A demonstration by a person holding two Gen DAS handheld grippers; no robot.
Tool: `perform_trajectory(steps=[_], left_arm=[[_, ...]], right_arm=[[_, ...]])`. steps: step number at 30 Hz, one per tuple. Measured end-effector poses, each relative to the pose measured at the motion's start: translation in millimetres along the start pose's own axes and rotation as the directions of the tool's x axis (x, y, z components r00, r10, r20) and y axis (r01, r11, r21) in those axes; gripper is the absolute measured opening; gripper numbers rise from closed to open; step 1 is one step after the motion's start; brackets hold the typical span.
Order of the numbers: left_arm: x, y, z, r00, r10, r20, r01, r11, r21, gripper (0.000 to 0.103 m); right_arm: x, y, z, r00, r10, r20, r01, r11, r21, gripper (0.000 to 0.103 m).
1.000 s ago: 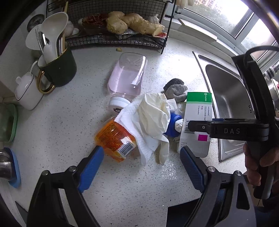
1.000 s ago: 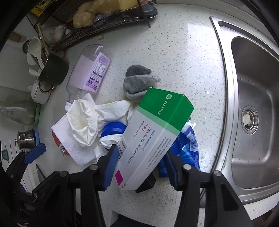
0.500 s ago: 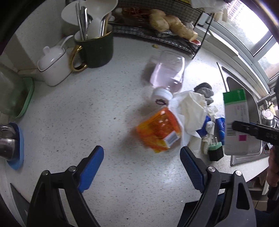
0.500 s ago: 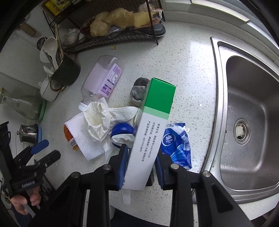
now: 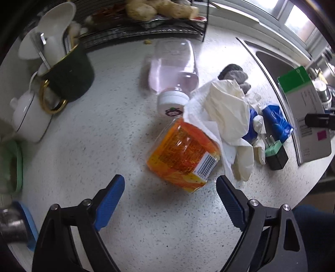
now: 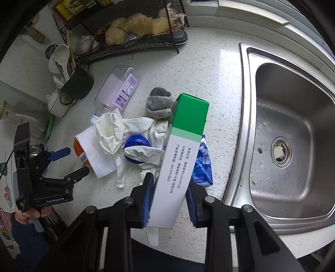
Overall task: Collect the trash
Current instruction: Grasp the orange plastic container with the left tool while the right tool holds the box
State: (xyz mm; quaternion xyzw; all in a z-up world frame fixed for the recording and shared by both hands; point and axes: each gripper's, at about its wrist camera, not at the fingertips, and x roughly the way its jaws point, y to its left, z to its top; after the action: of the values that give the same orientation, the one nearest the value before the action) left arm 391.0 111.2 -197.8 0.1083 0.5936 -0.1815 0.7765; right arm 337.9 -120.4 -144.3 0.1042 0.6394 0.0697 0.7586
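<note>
My right gripper point(image 6: 169, 198) is shut on a green and white medicine box point(image 6: 184, 146) and holds it above the counter; the box also shows in the left wrist view point(image 5: 307, 117). My left gripper point(image 5: 169, 196) is open and empty, just in front of an orange bottle point(image 5: 182, 154) lying on its side. A white paper towel point(image 5: 209, 117) and a cream rubber glove point(image 5: 228, 108) lie over the bottle's far end. A pink-filled clear bottle point(image 5: 173, 71), a grey rag point(image 5: 234, 73), a blue wrapper point(image 5: 276, 123) and a blue cap point(image 6: 137, 144) lie around them.
A steel sink point(image 6: 293, 129) is at the right. A dark mug of utensils point(image 5: 67, 73), a white teapot point(image 5: 27, 117) and a wire rack with ginger point(image 5: 159, 12) stand at the back. A small black and green block point(image 5: 276, 152) lies near the counter's front edge.
The right gripper has lifted the medicine box higher and turned it more upright. The left gripper has swung back right and closer to the orange bottle.
</note>
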Motion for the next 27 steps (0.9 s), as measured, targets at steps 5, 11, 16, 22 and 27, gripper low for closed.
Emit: perform_trajectory(steps=[5,11,16,22,27], left_arm=[[13,3,14,1.0,0.011,-0.017,-0.01,0.999,0.035,0.088],[22,5,21,1.0,-0.006,-0.016,0.007,0.998,0.057,0.088],[30,3,24,0.998,-0.046,-0.04,0.047,0.998,0.029,0.088],[35,10,20,1.0,0.0,-0.024,0.0,1.0,0.003,0.049],[30,12,11,1.0,0.008,-0.022,-0.008,1.0,0.003,0.035]], right_arm=[[2,-4,-2,1.0,-0.008,-0.011,0.008,1.0,0.012,0.028],[5,0,-3,1.0,-0.001,-0.016,0.0,1.0,-0.007,0.028],[5,4,-3,1.0,-0.006,-0.01,0.005,1.0,-0.031,0.027],[3,8,-8,1.0,0.017,-0.005,-0.017,0.999,-0.049,0.028],[5,9,-12,1.0,0.012,-0.015,-0.013,0.998,-0.057,0.027]])
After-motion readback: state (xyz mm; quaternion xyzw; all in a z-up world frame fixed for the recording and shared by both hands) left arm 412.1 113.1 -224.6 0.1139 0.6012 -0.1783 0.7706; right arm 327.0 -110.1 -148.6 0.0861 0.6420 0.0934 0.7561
